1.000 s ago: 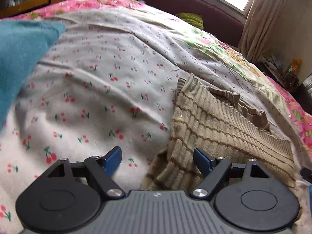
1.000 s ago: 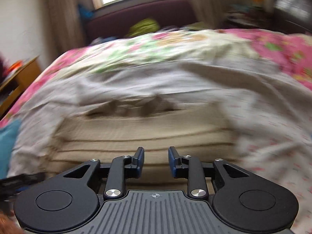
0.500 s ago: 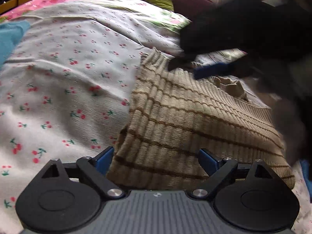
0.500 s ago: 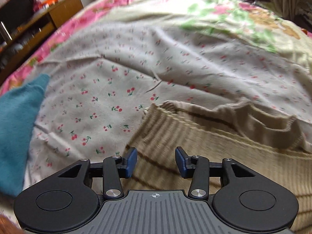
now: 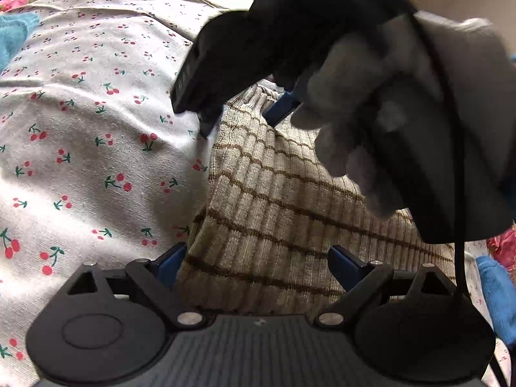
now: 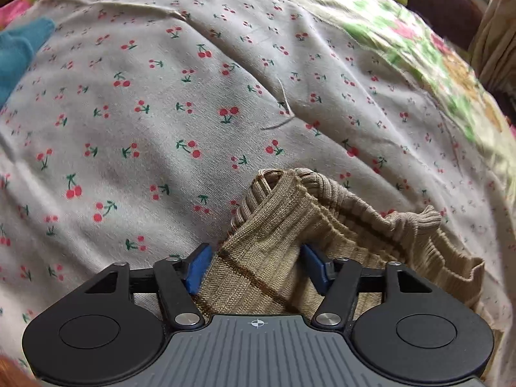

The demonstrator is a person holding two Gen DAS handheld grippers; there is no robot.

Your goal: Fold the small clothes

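Tongs: left tongs (image 5: 254, 266) wide, right tongs (image 6: 254, 267) opening astride knit top (image 6: 267, 258).

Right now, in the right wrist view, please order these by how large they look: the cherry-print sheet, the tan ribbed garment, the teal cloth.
1. cherry-print sheet, fills most of the view.
2. tan ribbed garment, enlarged by nearness to the camera.
3. teal cloth, cut off by the edge, so its full size is unknown.
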